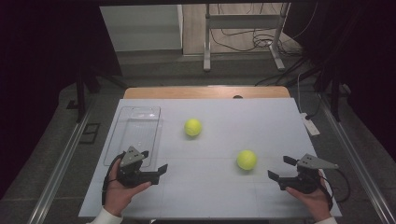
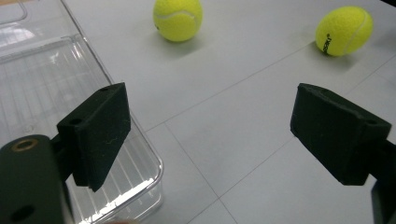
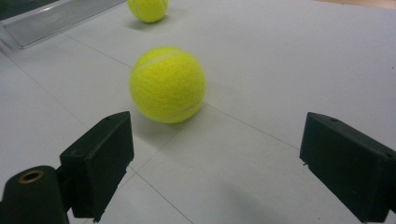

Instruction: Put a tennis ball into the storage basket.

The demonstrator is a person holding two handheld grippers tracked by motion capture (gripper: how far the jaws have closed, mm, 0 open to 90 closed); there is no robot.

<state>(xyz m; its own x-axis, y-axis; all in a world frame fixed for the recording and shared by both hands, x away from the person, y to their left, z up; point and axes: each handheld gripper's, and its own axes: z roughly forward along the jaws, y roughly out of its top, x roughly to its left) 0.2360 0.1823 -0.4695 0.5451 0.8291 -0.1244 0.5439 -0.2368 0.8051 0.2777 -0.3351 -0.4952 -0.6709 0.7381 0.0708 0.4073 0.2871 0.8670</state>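
The near ball (image 1: 246,159) lies on the white table (image 1: 224,196), right of centre, just ahead of the right gripper (image 1: 283,169) and apart from it; the far ball (image 1: 193,127) lies near the middle, beside the clear tray (image 1: 135,122) at the left. Both are tennis balls: judged light, springy, with a felt cover that grips well but free to roll on the flat top. Take hold across the widest part, pads on opposite sides, and close squarely so the ball does not squirt forward. The right gripper stands released, jaws wide, nothing between them. The left gripper (image 1: 156,161) is likewise released and empty, beside the tray's near corner. The right gripper view shows the near ball's (image 3: 167,84) seam line; the left gripper view shows its (image 2: 344,31) printed mark and the tray's (image 2: 154,163) ribbed floor, both lost from above.
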